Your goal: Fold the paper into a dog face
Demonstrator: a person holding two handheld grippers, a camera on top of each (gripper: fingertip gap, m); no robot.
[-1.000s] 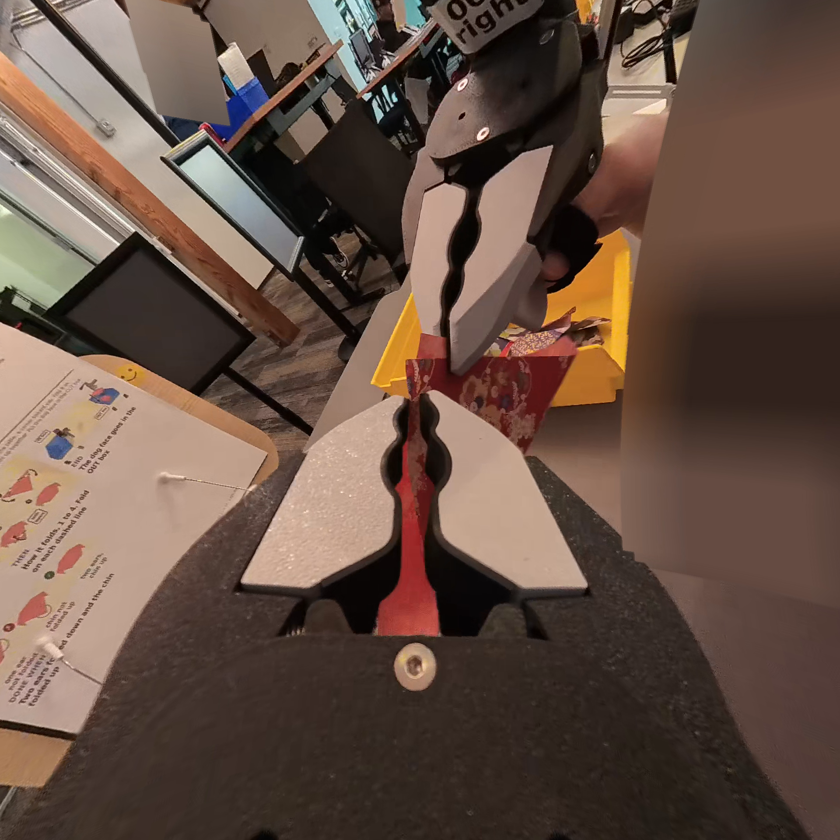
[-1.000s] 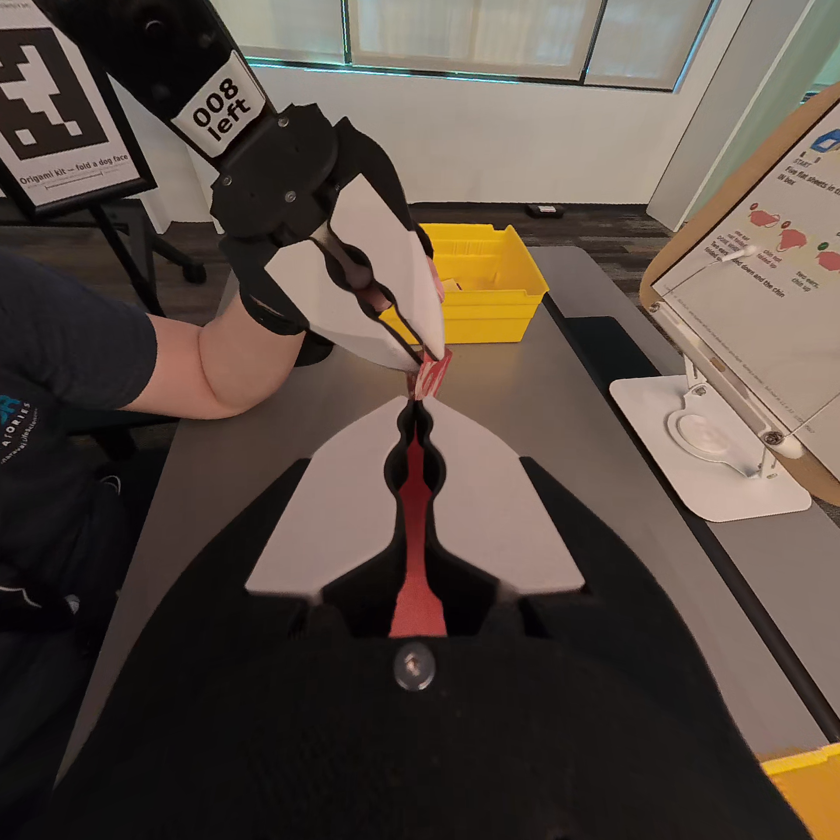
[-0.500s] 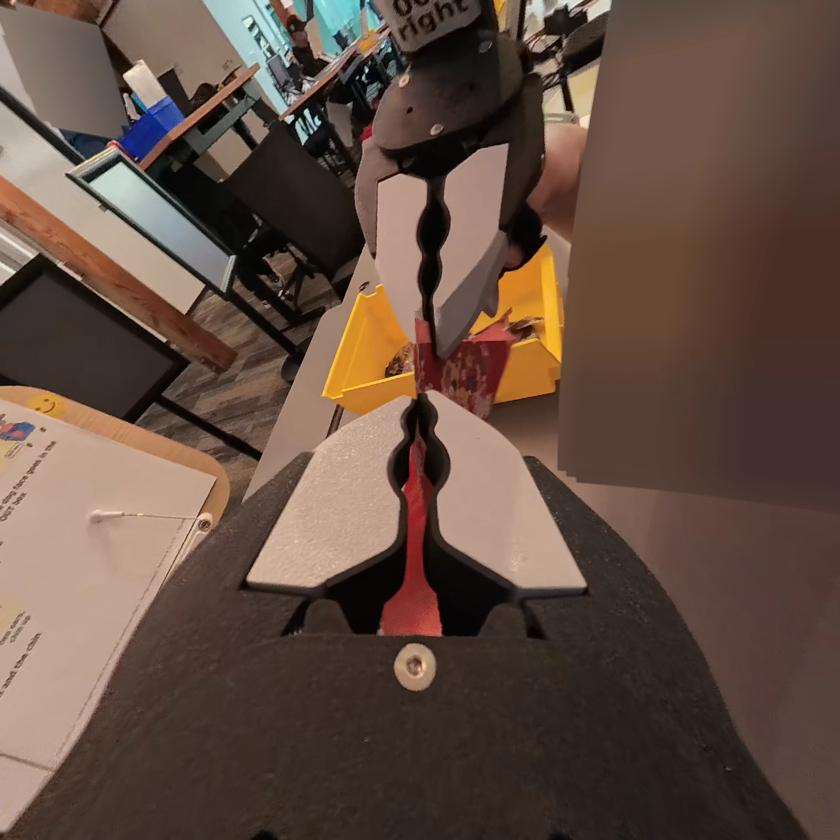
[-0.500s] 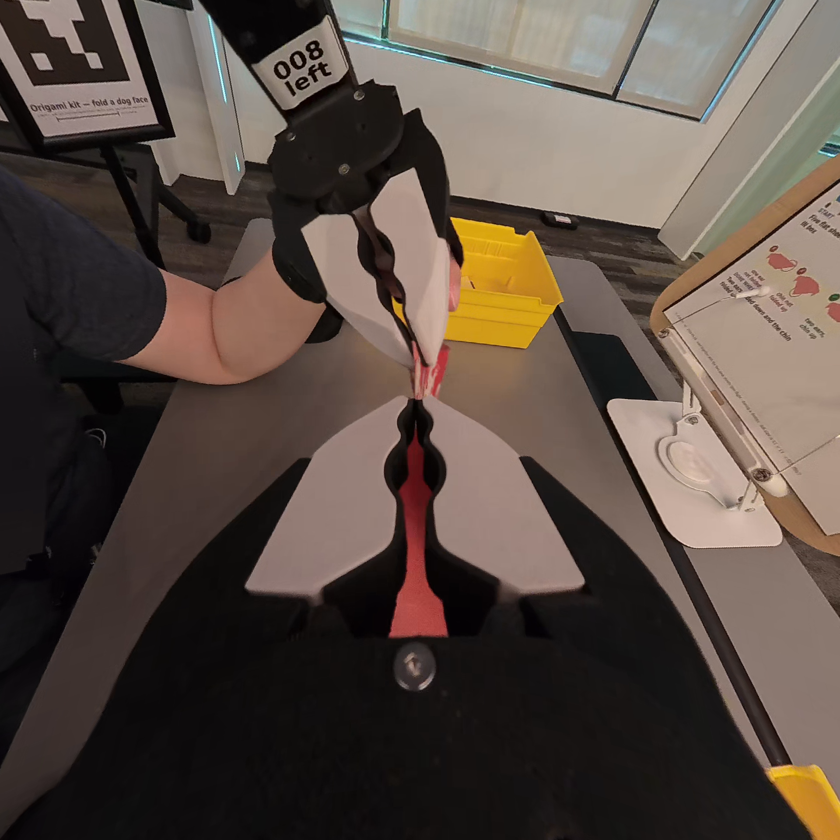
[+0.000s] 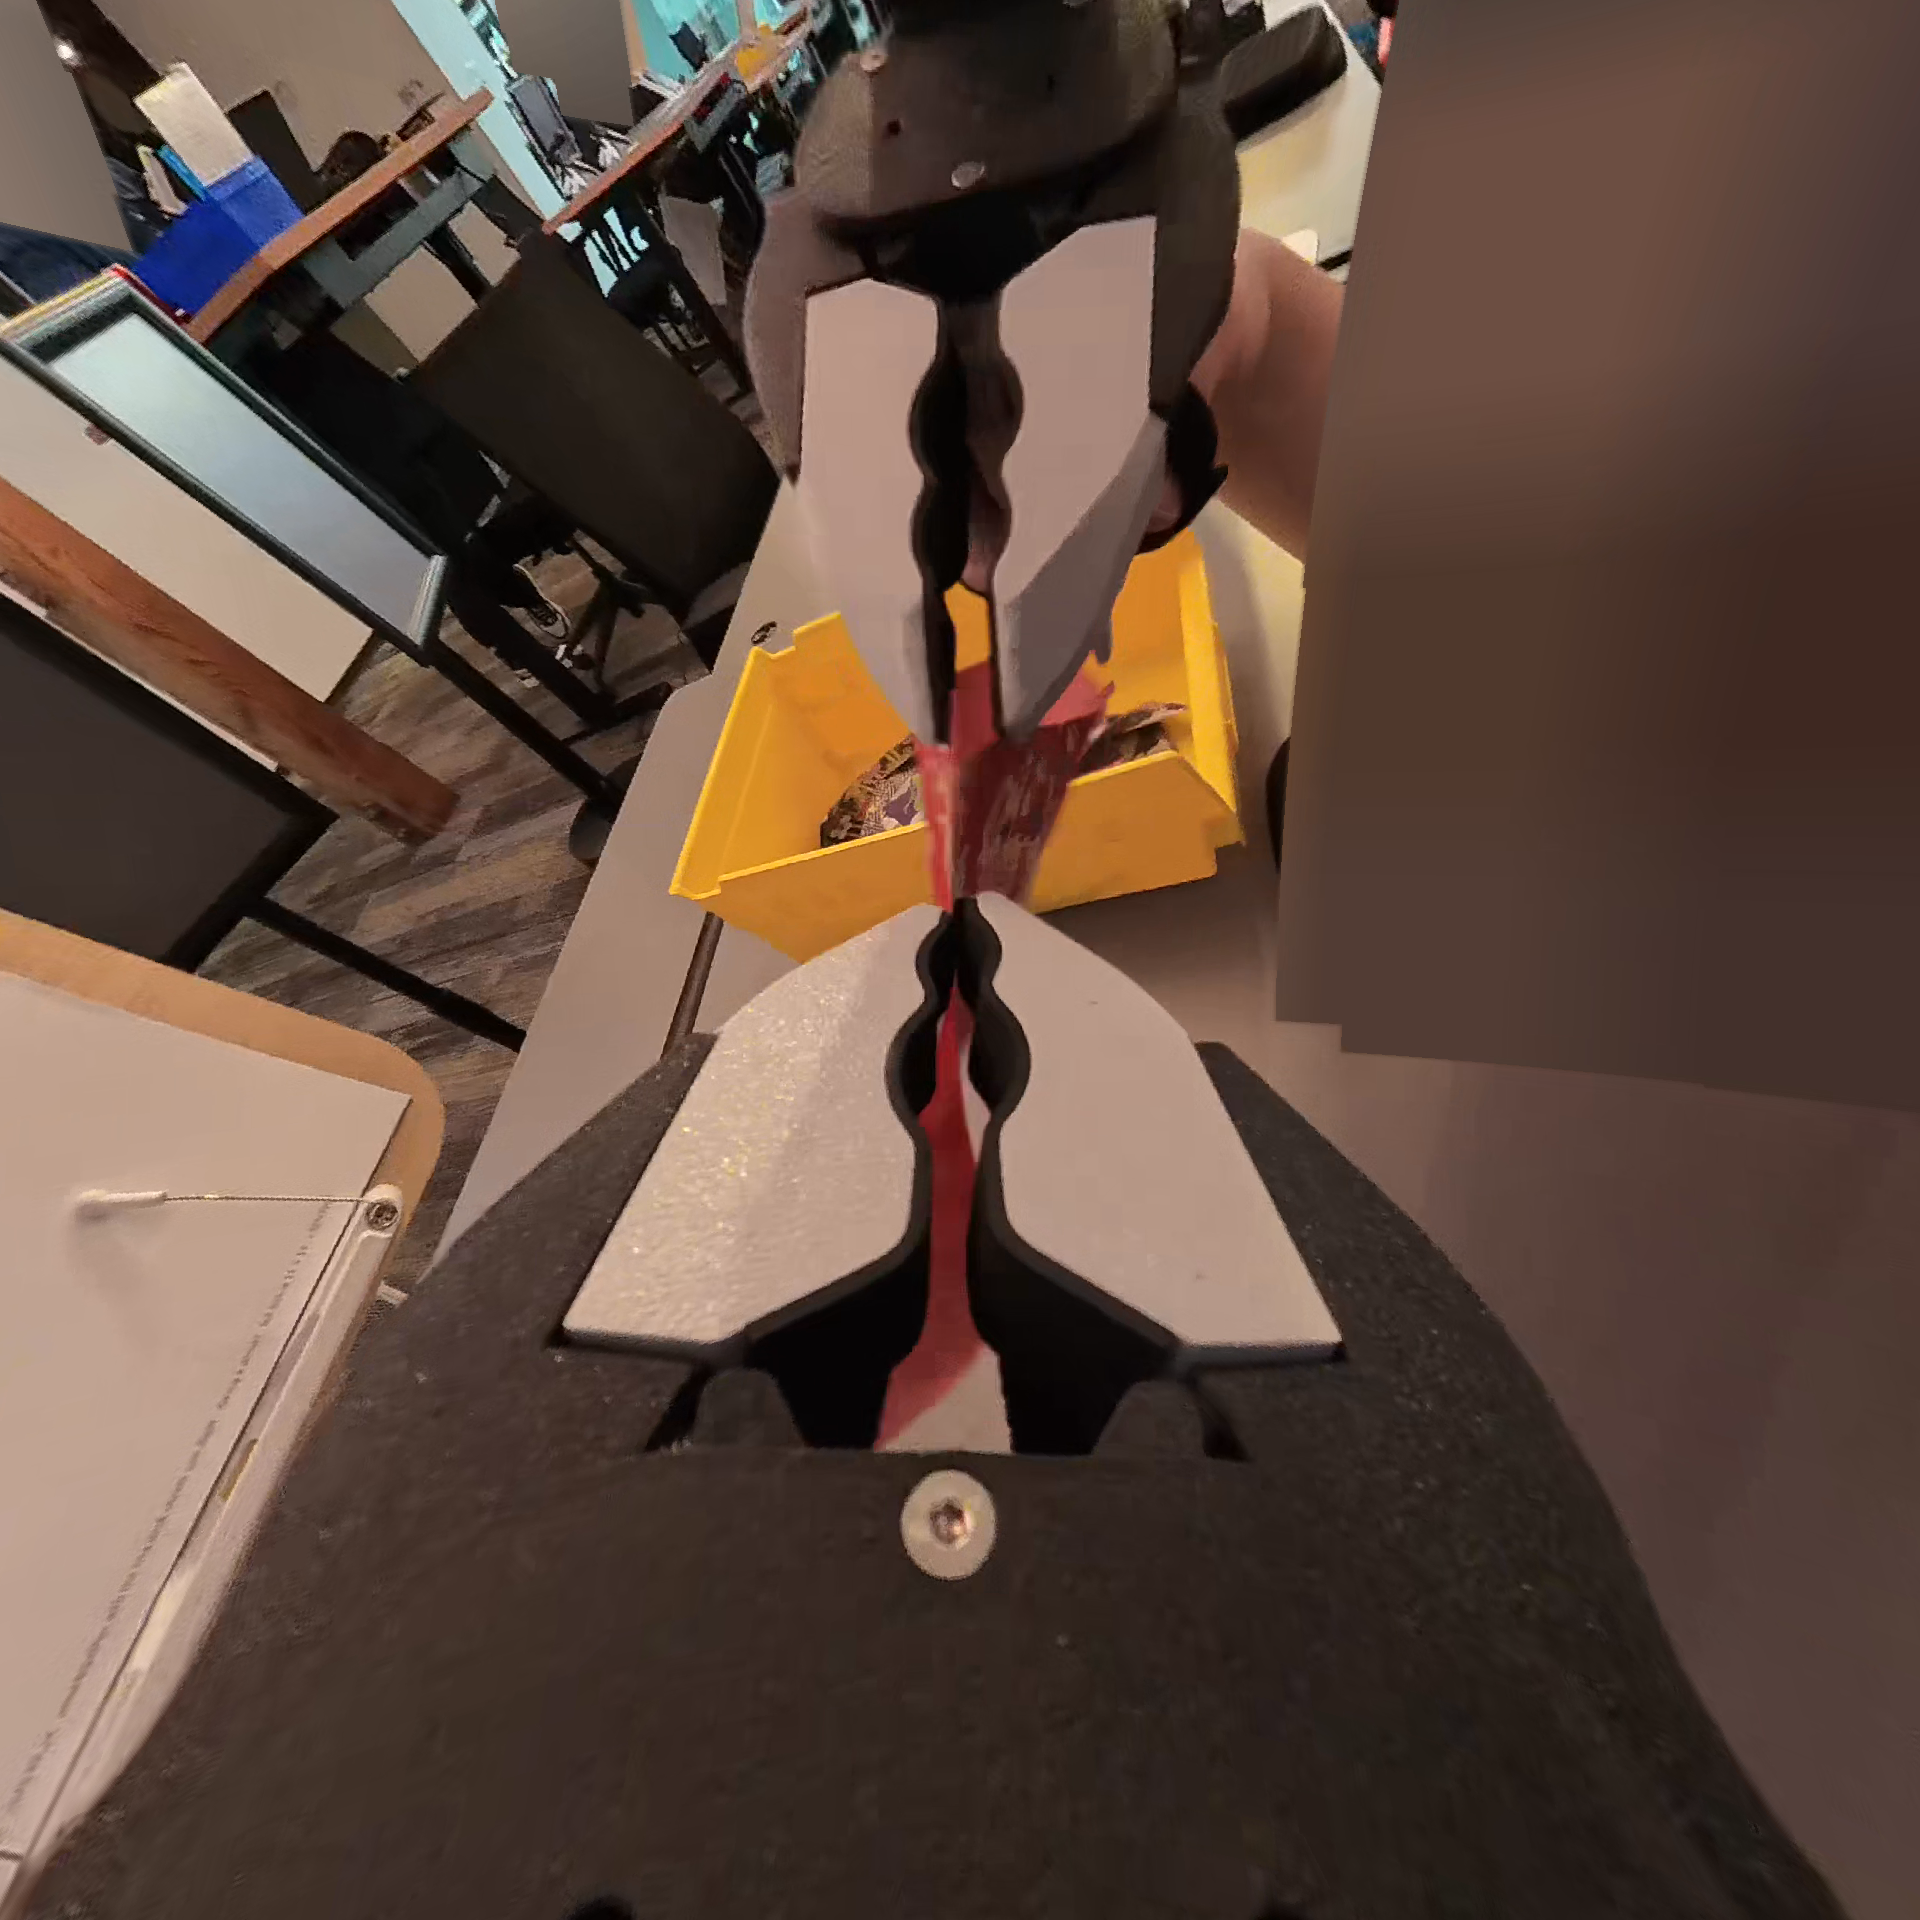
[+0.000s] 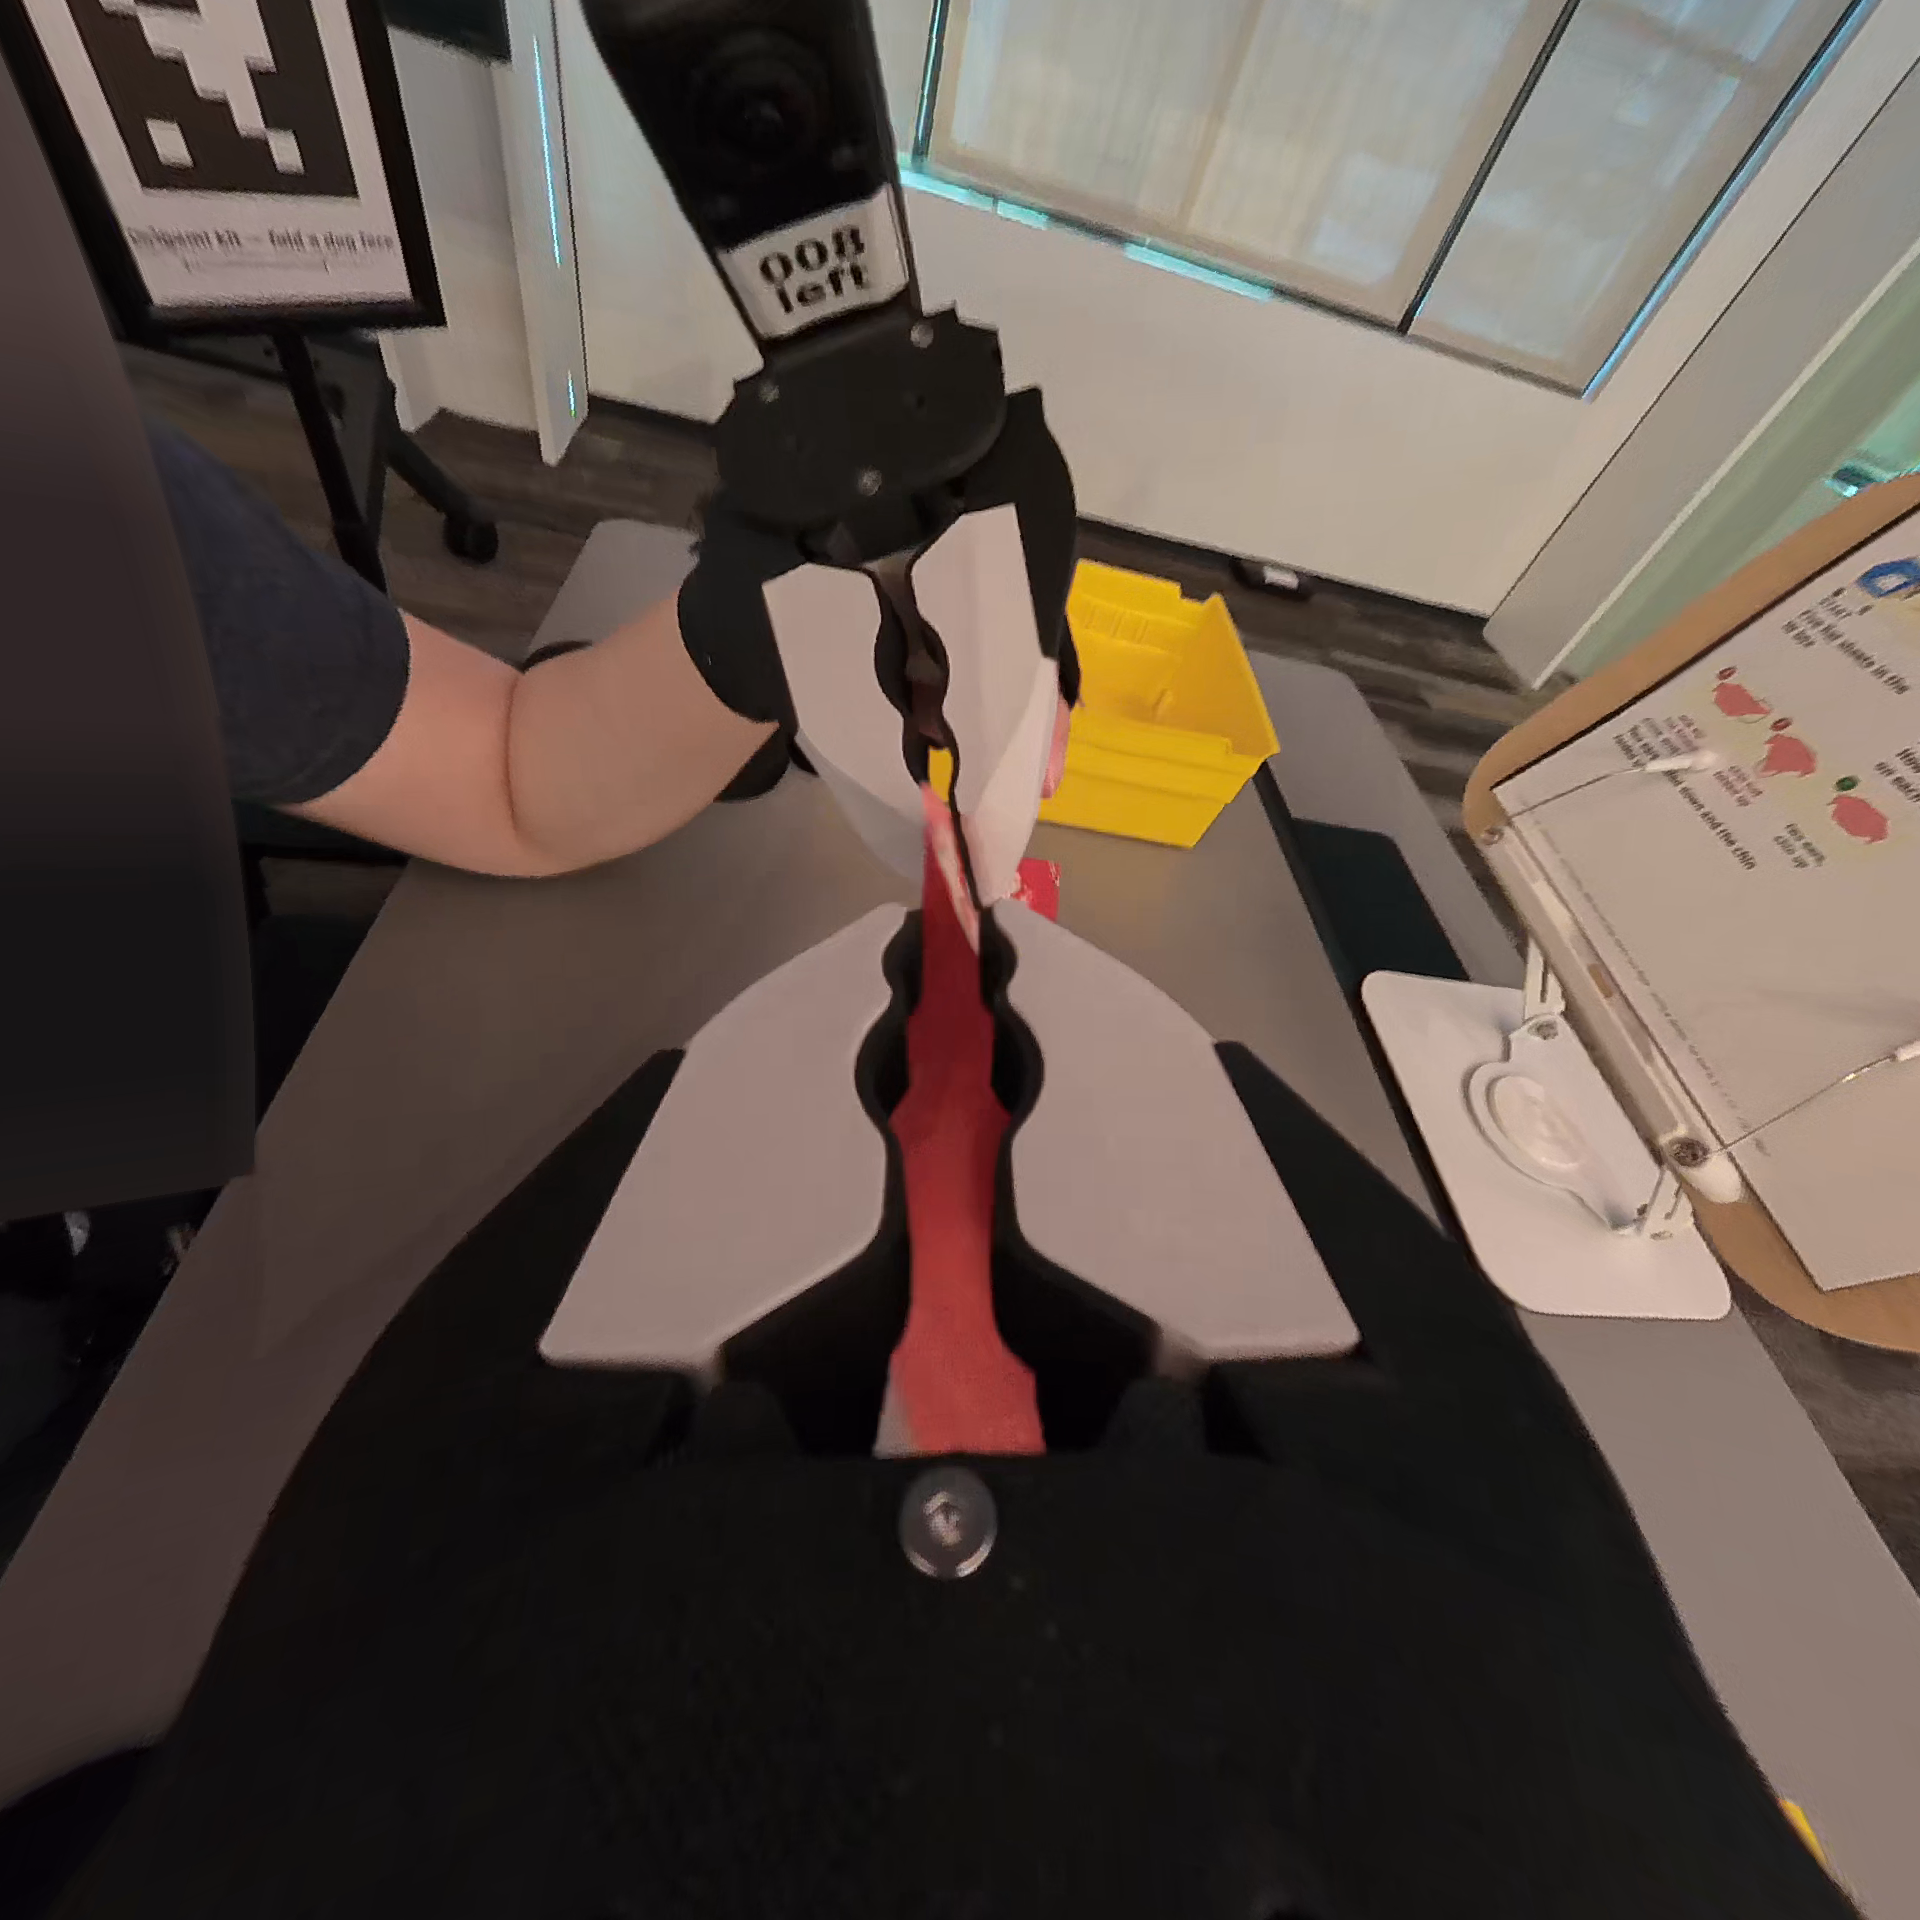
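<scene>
Both grippers, left gripper (image 5: 961, 914) and right gripper (image 6: 951, 920), are pinching the red paper (image 5: 997, 810) with jaws closed, holding it above the table (image 6: 582, 997); seemingly mid-fold, the next move needs a pressed crease.

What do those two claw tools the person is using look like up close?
Each claw is a rough-textured black body with two flat, pale grey fingers whose inner edges are wavy and black-lined. A silver screw sits behind the fingers. The left claw carries a white label on its black handle. The person wears a dark short sleeve and black gloves.
</scene>
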